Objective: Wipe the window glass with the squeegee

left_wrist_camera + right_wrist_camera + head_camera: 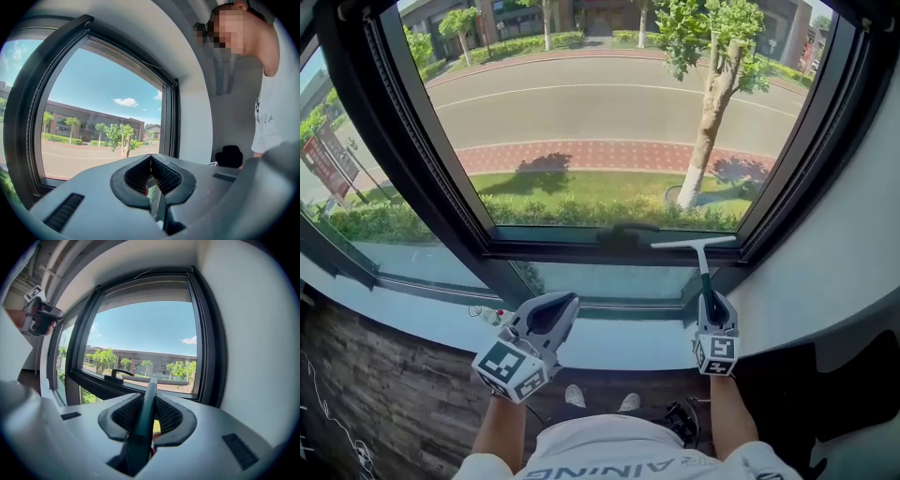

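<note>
The squeegee has a dark green handle (705,279) and a pale blade (694,243) that lies level at the bottom right corner of the big window glass (600,112), by the dark frame. My right gripper (712,306) is shut on the handle's lower end. In the right gripper view the handle (146,413) runs up between the jaws of the right gripper (149,401) toward the glass (145,333). My left gripper (555,306) hovers over the white sill, left of the squeegee. Its jaws are shut with nothing in them, as the left gripper (151,160) also appears in its own view.
A black window handle (623,230) sits on the lower frame, also the window handle (117,374). A white wall (844,244) closes the right side. The white sill (609,342) runs below, with small objects (485,314) on it. Dark wooden floor (384,394) lies below left.
</note>
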Action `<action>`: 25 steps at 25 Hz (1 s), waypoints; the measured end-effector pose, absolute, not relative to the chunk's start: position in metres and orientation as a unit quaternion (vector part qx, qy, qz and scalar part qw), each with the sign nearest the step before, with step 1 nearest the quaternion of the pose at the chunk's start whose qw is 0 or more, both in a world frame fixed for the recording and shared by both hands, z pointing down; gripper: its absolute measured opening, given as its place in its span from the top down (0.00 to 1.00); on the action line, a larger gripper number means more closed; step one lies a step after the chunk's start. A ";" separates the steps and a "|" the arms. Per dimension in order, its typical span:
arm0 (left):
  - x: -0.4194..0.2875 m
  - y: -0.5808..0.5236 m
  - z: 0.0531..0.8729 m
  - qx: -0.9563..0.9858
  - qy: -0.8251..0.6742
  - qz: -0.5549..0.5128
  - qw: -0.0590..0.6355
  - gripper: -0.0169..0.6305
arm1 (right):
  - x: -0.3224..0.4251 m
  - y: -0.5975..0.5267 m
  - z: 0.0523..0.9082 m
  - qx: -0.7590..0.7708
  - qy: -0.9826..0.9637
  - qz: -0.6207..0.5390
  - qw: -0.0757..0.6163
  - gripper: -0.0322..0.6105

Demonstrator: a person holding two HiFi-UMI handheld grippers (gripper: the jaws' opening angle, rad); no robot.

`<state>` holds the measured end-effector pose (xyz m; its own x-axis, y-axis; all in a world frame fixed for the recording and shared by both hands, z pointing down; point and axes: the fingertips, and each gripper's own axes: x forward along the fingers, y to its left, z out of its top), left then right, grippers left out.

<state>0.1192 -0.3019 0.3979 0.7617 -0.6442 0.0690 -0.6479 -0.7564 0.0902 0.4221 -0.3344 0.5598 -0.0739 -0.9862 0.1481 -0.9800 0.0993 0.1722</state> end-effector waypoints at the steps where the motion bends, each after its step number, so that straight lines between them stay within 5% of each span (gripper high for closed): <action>1: 0.118 -0.302 0.398 0.935 -0.350 0.015 0.053 0.95 | 0.417 -0.325 0.556 0.664 -0.739 -0.018 0.112 0.79; 14: 0.104 -0.294 0.394 0.930 -0.365 0.005 0.034 0.95 | 0.394 -0.280 0.399 0.666 -0.737 -0.102 -0.042 0.79; 25: -0.026 -0.294 0.382 0.947 -0.320 0.011 0.009 0.95 | 0.269 -0.355 0.197 0.665 -0.697 -0.238 -0.123 0.79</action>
<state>-0.0257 -0.2942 0.3817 0.7952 -0.6057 0.0265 -0.6061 -0.7953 0.0103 0.2689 -0.3548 0.1965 -0.0855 -0.8684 -0.4885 -0.9857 0.0023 0.1684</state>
